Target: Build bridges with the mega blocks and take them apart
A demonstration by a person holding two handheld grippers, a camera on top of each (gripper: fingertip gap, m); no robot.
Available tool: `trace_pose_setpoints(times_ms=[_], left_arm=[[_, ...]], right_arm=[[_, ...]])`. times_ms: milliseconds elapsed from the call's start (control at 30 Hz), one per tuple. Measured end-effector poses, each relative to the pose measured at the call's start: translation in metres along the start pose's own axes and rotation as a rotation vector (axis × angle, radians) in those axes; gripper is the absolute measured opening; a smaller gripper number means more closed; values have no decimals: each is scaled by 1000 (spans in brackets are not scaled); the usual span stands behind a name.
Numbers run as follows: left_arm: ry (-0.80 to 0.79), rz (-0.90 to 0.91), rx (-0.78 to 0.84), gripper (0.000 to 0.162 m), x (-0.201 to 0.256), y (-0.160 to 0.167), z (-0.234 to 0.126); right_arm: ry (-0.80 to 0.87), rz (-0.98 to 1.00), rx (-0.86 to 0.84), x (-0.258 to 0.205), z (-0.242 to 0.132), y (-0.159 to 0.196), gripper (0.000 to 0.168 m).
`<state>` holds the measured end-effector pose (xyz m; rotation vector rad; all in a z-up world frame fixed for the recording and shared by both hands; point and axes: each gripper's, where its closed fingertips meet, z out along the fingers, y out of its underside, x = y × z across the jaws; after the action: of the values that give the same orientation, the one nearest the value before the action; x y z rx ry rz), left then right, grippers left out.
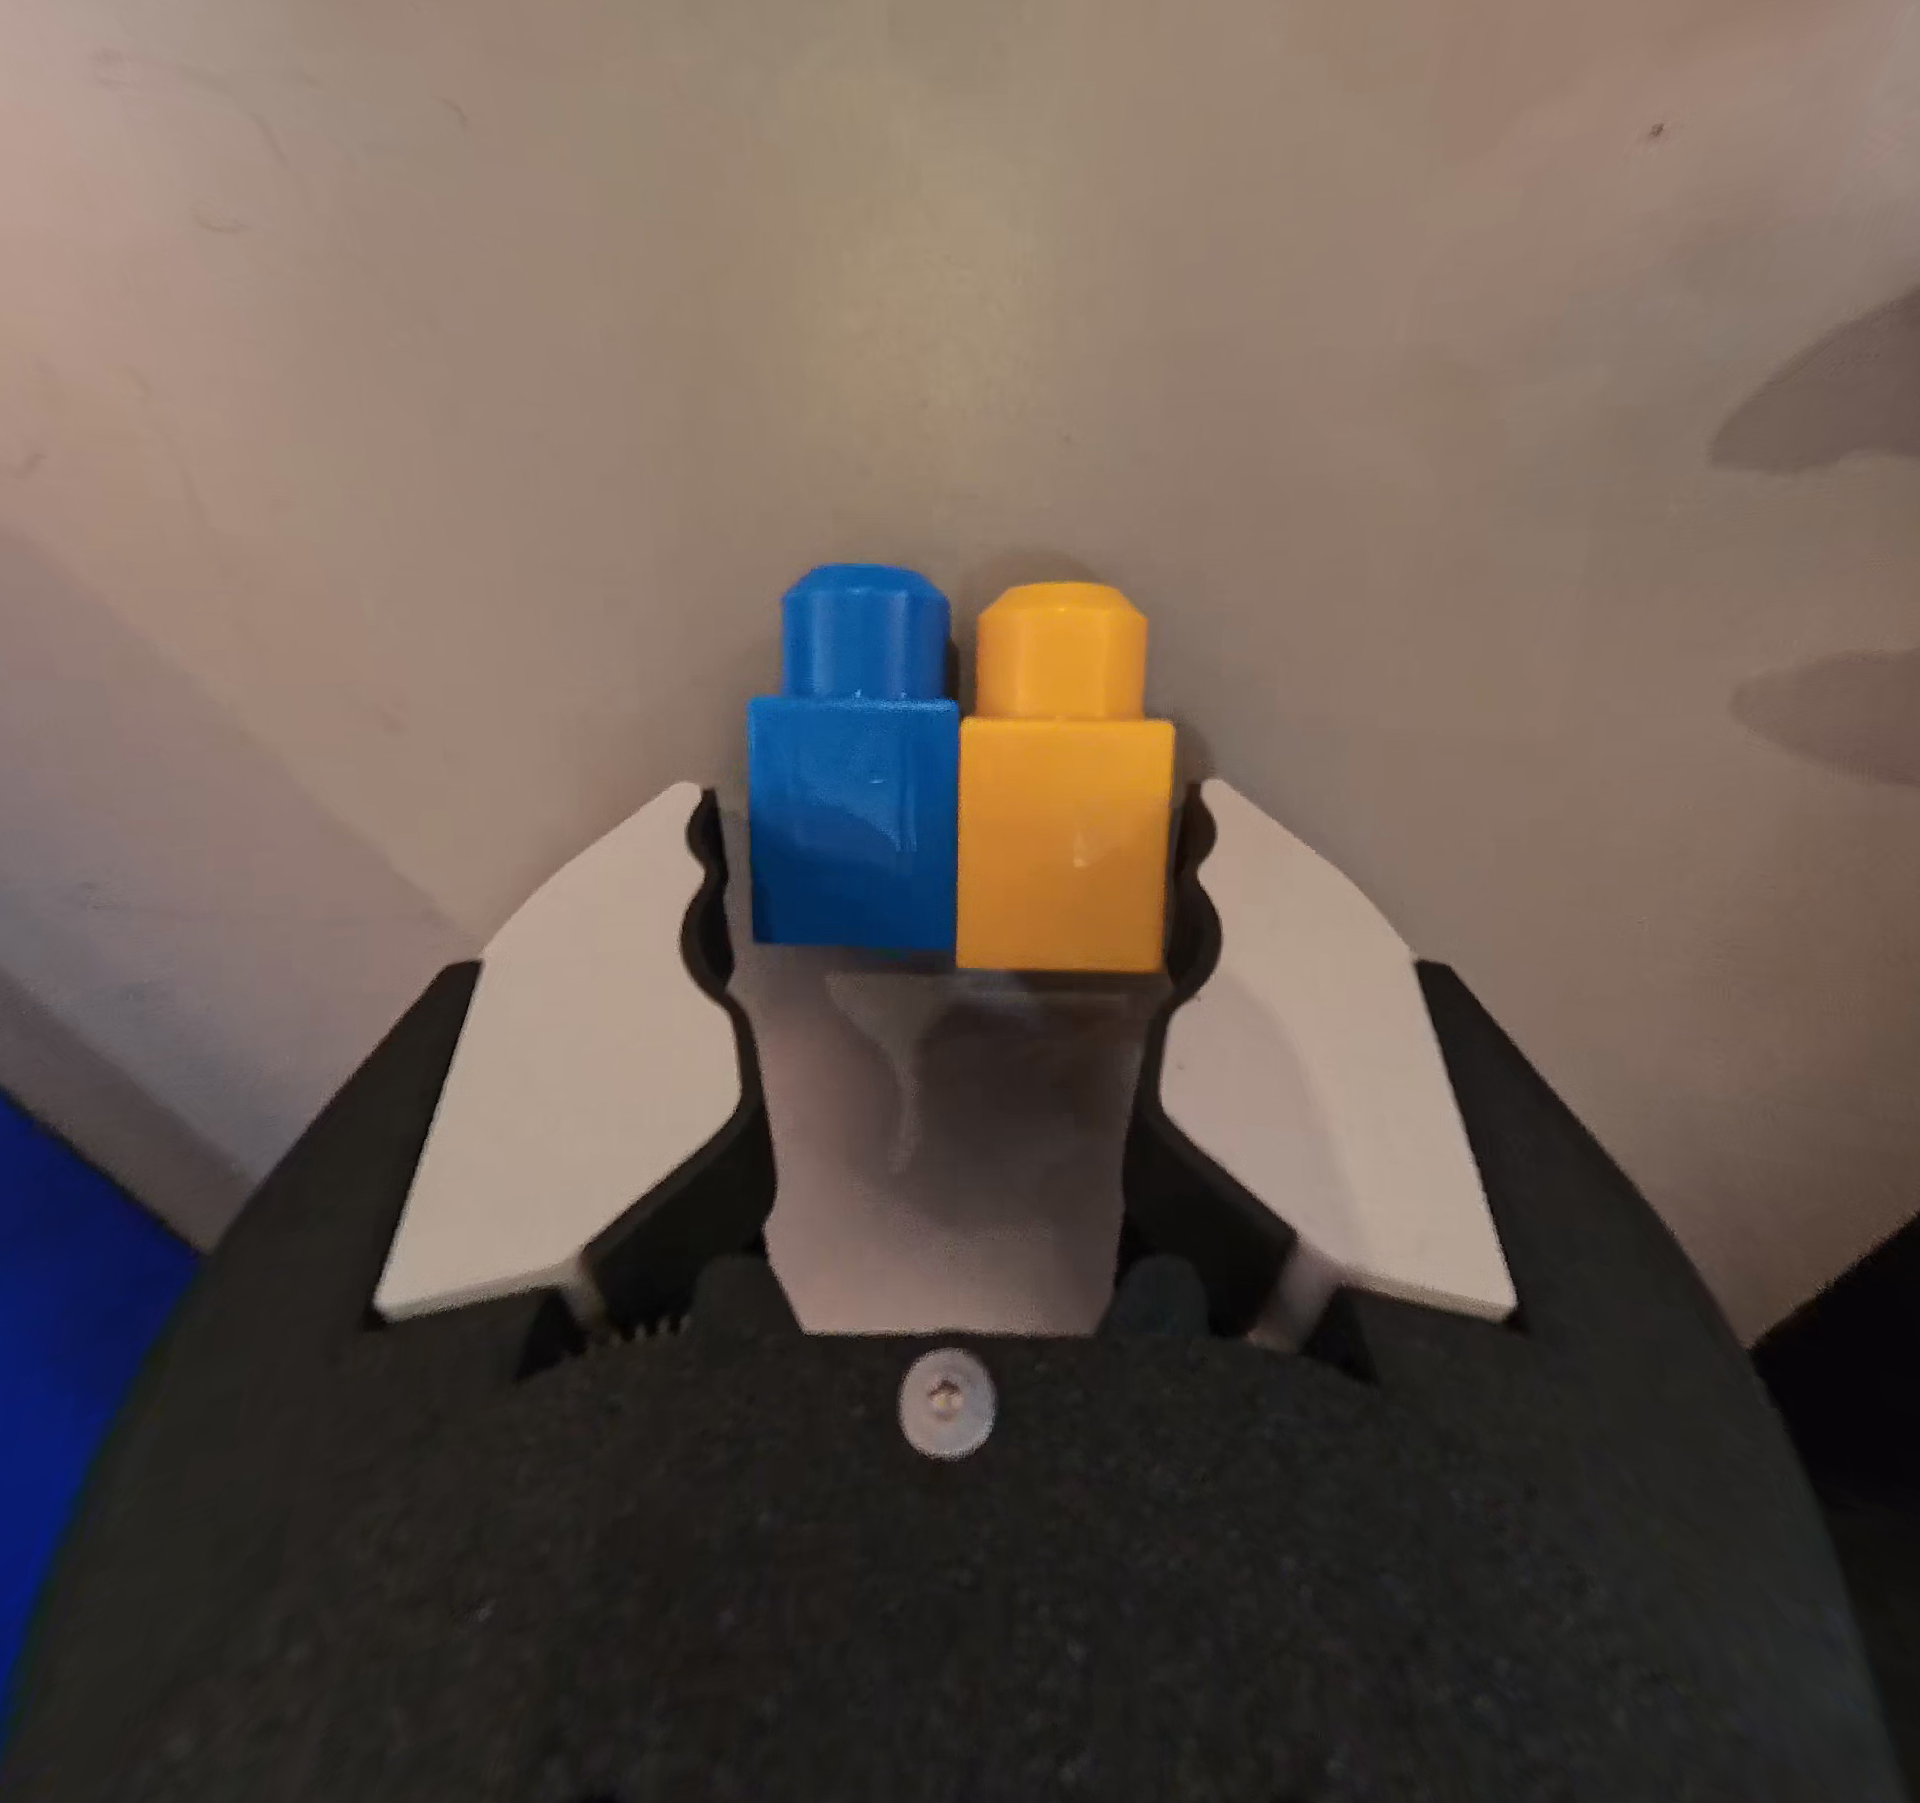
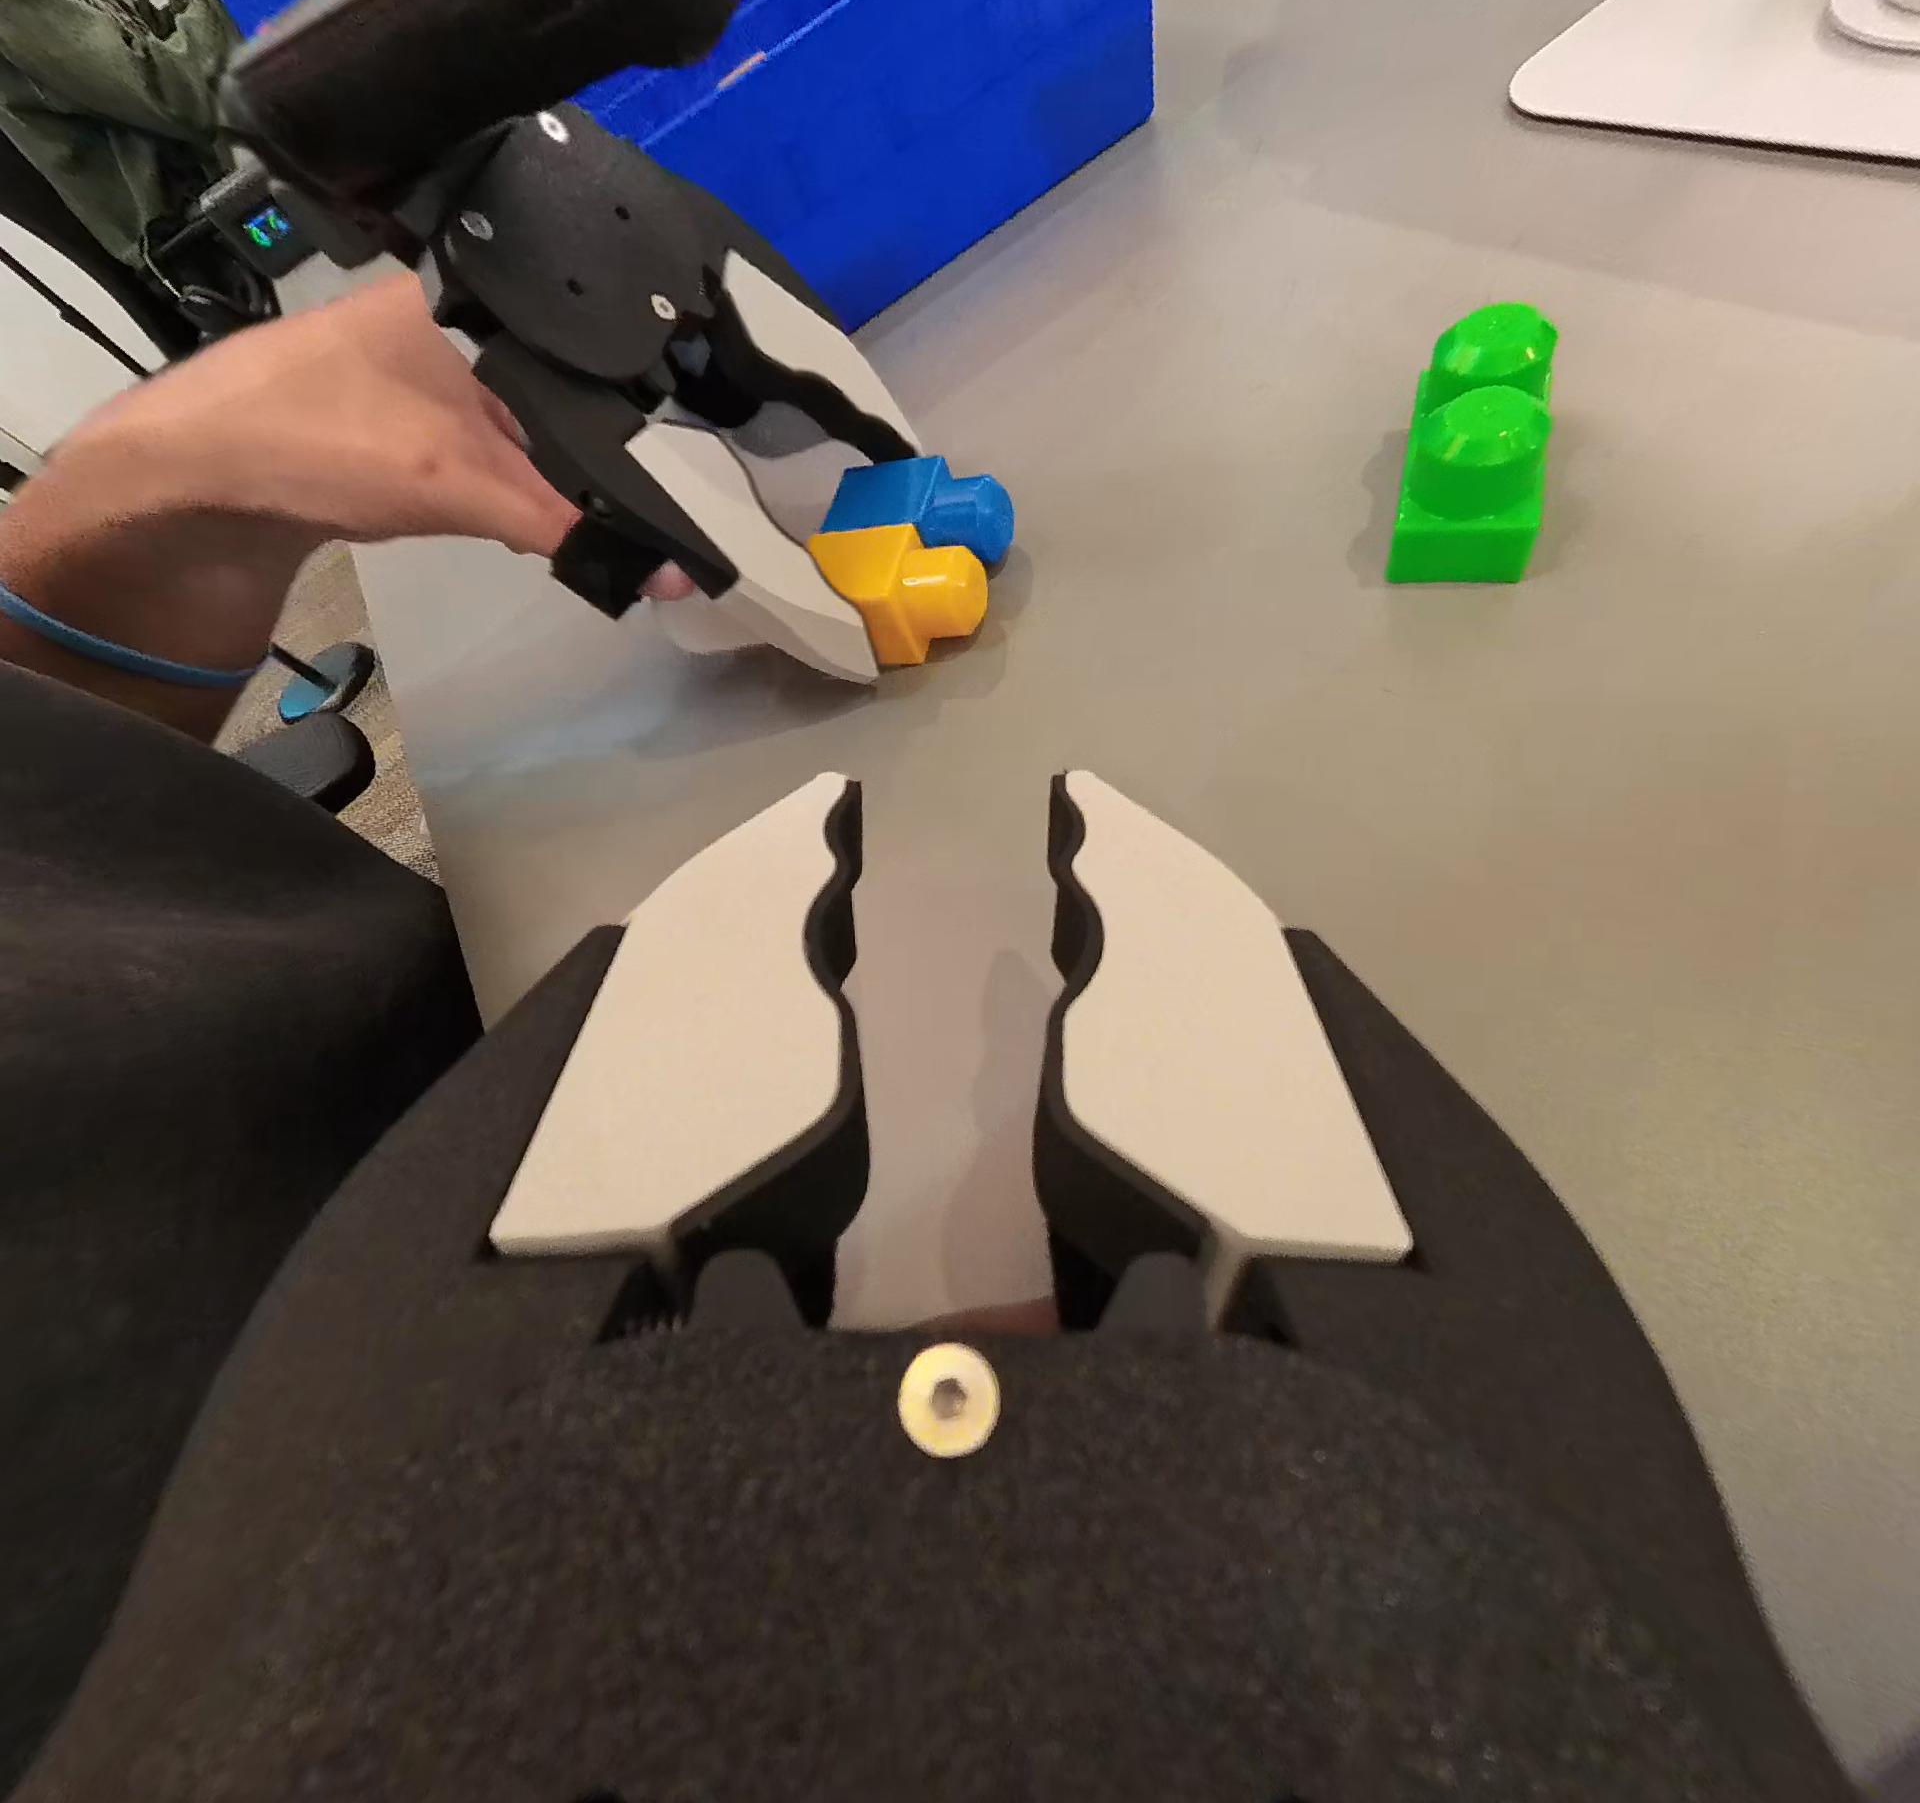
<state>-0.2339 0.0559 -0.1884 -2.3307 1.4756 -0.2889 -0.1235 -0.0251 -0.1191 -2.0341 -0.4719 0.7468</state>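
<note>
While the left gripper (image 1: 961, 844) is clamping its jaws on the blue block (image 1: 852, 823) and yellow block (image 1: 1065, 844) side by side low over the worktop (image 2: 1247, 818), the right gripper (image 2: 956, 818) is idling with jaws apart and empty, the green block (image 2: 1470, 465) is sitting well apart, so no bridge is standing yet.

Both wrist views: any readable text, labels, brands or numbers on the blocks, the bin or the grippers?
None readable.
Blue block, yellow block, green block: plain.
Blue bin: no marking visible.
Small lit display behind the left gripper: too small and blurred to read.
</note>
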Motion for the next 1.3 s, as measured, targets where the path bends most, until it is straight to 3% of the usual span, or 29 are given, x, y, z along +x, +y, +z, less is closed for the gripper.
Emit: trace_pose_setpoints(times_ms=[133, 300, 1067, 1167, 1300], left_arm=[[21, -12, 37, 83, -1, 5, -17], [21, -18, 2, 86, -4, 22, -12], [29, 57, 23, 86, -5, -3, 2], [64, 71, 4, 76, -2, -2, 5], [81, 94, -23, 75, 0, 0, 5]], right_arm=[[-11, 3, -3, -1, 2, 1, 34], [-15, -3, -16, -3, 4, 4, 34], [-1, -17, -20, -2, 2, 3, 34], [1, -22, -27, -2, 2, 4, 34], [2, -24, -28, -2, 2, 4, 34]])
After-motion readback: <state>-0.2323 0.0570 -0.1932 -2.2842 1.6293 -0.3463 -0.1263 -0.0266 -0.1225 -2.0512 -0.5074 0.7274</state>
